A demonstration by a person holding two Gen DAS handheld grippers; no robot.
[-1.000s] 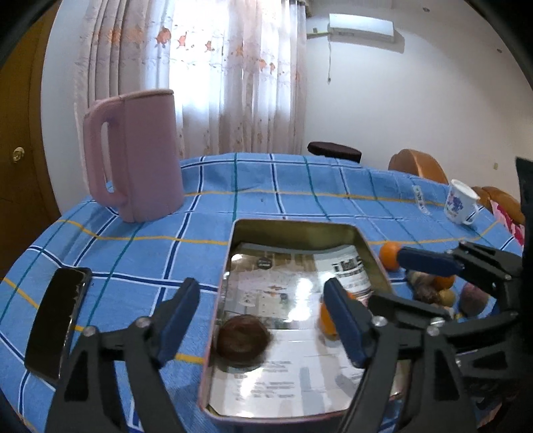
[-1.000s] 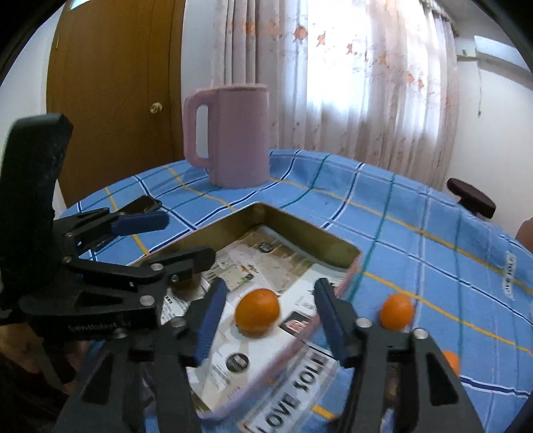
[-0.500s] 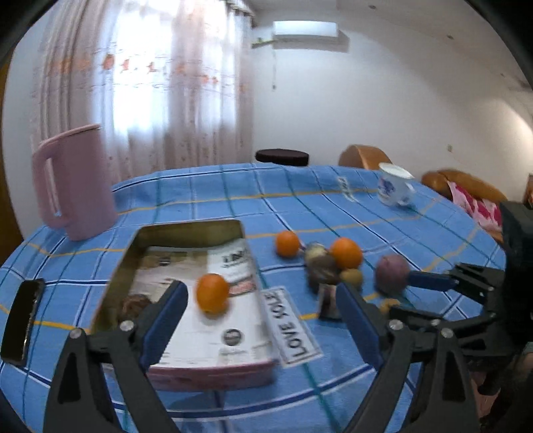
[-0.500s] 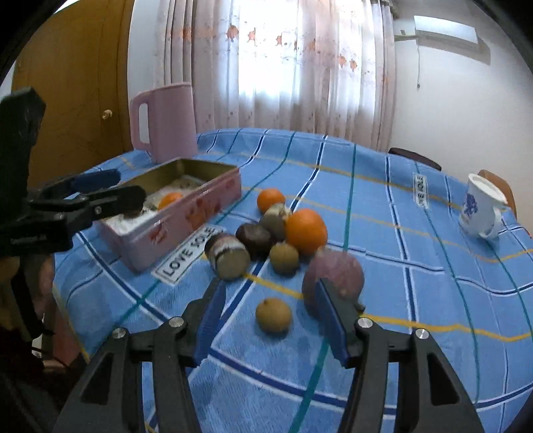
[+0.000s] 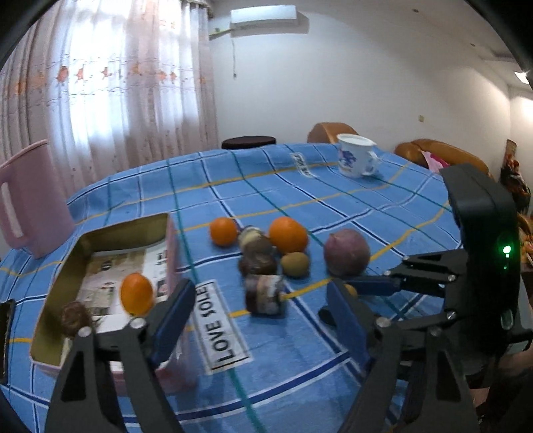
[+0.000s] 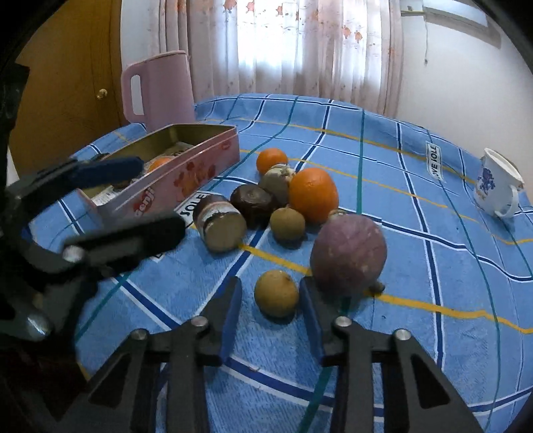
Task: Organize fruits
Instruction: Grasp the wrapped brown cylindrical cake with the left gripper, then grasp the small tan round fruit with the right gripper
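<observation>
Right hand-held gripper low over the counter, fingers apart around a small yellow-brown fruit, not touching it. Left hand-held gripper spread wide, empty, beside the pink tin. Small orange and dark fruit inside the tin. Remaining fruits clustered just right of it.

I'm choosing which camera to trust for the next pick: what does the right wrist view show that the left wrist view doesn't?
Only the right wrist view shows the small yellow-brown fruit lying between its open claw, and the wooden door. Only the left wrist view shows the tin's newspaper lining, the dark fruit inside, and the air conditioner. Both show the fruit pile, pink jug and mug.
</observation>
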